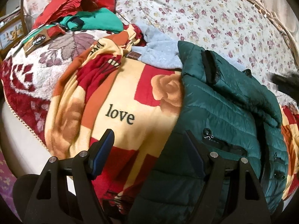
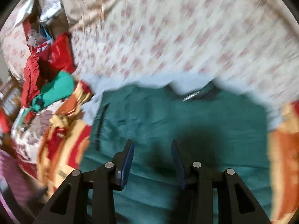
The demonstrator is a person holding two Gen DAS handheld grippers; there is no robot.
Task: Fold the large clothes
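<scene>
Surface: a bed covered by a pale sheet printed with small dark-red flowers (image 1: 214, 18) filled the far half of both views; a beige fringed cloth (image 1: 261, 5) ran along its far edge.
Room: a wooden-framed piece of furniture (image 1: 13, 29) stood at the bed's left corner; the right wrist view was smeared by blur, so the clutter near that corner could not be read.
Blankets: two, a cream fleece blanket with red blocks, orange roses and the word "love" (image 1: 119, 102), and beside it on the left a plush white and dark-red blanket with a leaf pattern (image 1: 37, 71).
Task garment: one dark green quilted puffer jacket (image 1: 224, 108) lay on the "love" blanket at the near edge of the bed, a zip pocket facing up, pale grey fleece lining (image 1: 160, 54) showing at its far end.
Other clothes: one red ruffled garment (image 1: 69, 0) and one bright green knit garment (image 1: 97, 20), heaped at the far left.
Left gripper (image 1: 149, 140): jaws stood wide apart over the jacket's left edge, nothing between the blue pads.
Right gripper (image 2: 152, 149): jaws parted above the jacket's green surface, gripping nothing.
</scene>
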